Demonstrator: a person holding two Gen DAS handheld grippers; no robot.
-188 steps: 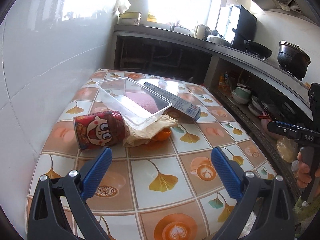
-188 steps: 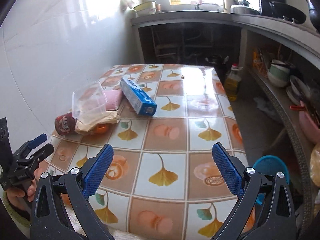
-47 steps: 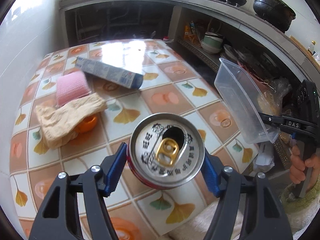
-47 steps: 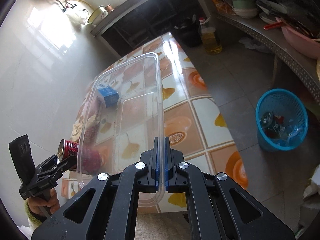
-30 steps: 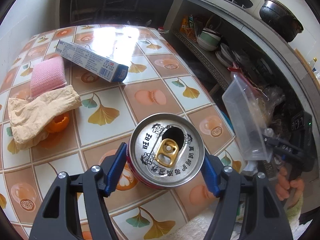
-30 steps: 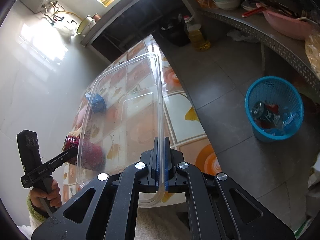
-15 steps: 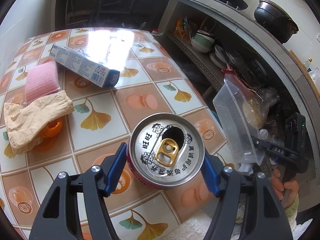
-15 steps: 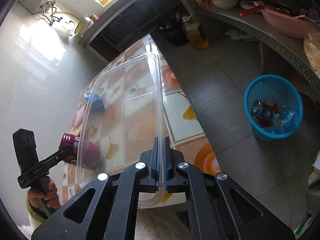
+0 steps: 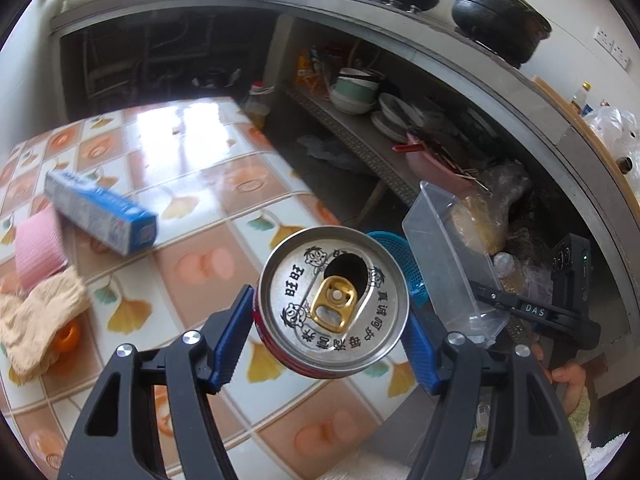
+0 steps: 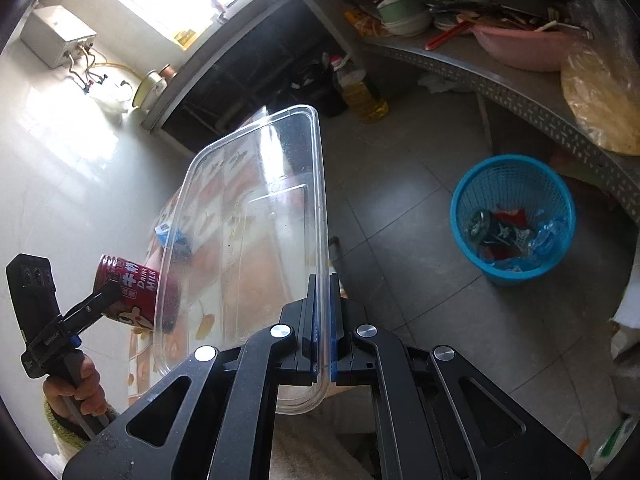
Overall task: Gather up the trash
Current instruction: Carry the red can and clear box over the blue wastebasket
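My left gripper (image 9: pixel 332 320) is shut on a red drink can (image 9: pixel 334 300), its opened silver top facing the camera, held in the air over the table's near corner. The same red can (image 10: pixel 136 292) shows at the left of the right wrist view. My right gripper (image 10: pixel 322 320) is shut on the rim of a clear plastic container (image 10: pixel 256 240), held upright off the table's edge over the floor. That clear container (image 9: pixel 448 264) appears at the right of the left wrist view. A blue mesh bin (image 10: pixel 512 216) with trash inside stands on the floor to the right.
On the tiled table (image 9: pixel 200 208) lie a blue and white box (image 9: pixel 100 212), a pink sponge (image 9: pixel 38 248), a crumpled beige paper (image 9: pixel 36 320) and an orange peel (image 9: pixel 66 336). A shelf (image 10: pixel 500 80) with dishes and a pink basin runs beside the bin. An oil bottle (image 10: pixel 362 96) stands on the floor.
Both hands have swung away from the table toward the floor side. The can now hangs nearer the table's edge, with the blue bin showing just behind it. The container has moved closer to the bin.
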